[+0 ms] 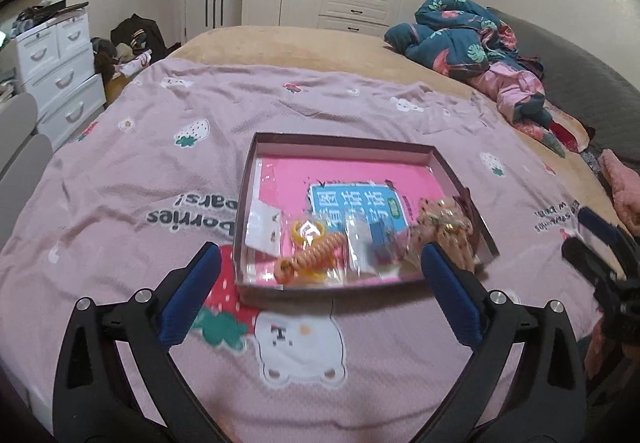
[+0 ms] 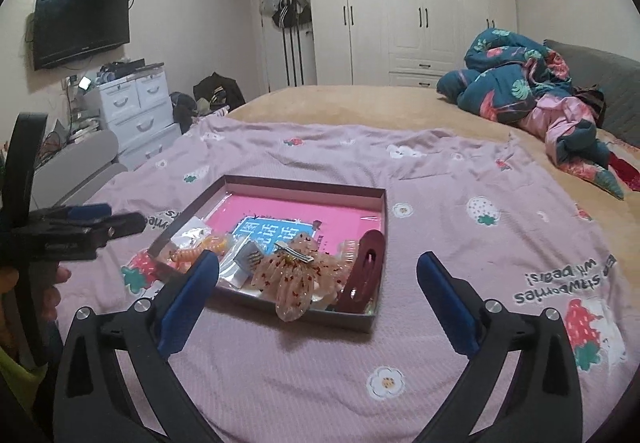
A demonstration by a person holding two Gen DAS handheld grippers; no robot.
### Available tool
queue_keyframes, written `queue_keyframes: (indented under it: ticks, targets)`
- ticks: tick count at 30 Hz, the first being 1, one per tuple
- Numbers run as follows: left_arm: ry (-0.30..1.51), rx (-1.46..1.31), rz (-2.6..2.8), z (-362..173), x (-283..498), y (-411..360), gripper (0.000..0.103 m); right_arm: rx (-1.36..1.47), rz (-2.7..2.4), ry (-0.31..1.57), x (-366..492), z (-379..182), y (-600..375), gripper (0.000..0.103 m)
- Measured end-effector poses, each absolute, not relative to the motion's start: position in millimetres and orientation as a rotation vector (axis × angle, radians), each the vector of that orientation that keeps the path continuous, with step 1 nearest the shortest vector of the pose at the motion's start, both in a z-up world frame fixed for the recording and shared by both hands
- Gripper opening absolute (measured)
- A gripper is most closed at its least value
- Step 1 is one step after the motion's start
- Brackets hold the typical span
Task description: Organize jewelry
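Observation:
A shallow cardboard box (image 1: 344,141) (image 2: 304,185) lies on the bed with a pink book (image 1: 340,171) flat in its bottom. Along its near side sit an orange spiral hair tie (image 1: 316,255) (image 2: 188,255), an earring card (image 1: 264,227), a small blue box (image 1: 378,241), a sheer spotted bow clip (image 1: 444,223) (image 2: 296,275) and a dark red hair clip (image 2: 366,263). My left gripper (image 1: 320,249) hangs open just short of the box, holding nothing. My right gripper (image 2: 317,257) is open too, above the box's near right corner, and is empty.
The box rests on a pink strawberry-print blanket (image 1: 160,171) spread over a tan bed. A bundle of teal and pink bedding (image 1: 460,39) lies at the far right. White drawers (image 1: 56,59) and a wall TV (image 2: 80,25) stand to the left, wardrobes behind.

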State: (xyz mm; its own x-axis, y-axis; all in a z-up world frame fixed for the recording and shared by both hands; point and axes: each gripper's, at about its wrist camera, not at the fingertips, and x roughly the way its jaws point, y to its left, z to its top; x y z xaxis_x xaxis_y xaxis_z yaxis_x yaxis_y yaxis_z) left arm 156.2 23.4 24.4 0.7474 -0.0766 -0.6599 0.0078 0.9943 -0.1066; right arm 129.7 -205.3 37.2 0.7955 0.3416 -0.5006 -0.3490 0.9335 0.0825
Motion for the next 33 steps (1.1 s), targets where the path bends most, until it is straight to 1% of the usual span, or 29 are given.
queue_keyframes:
  ticks: [14,21,33]
  targets:
    - [0.666,-0.096,-0.029,23,101,18,0.094,0.008,0.357,0.528,84,40,-220,0.099]
    - [0.675,-0.095,-0.029,14,80,18,0.094,0.007,0.374,0.540,64,33,-214,0.099]
    - [0.682,-0.084,-0.014,6,65,15,0.094,0.020,0.401,0.584,48,22,-205,0.099]
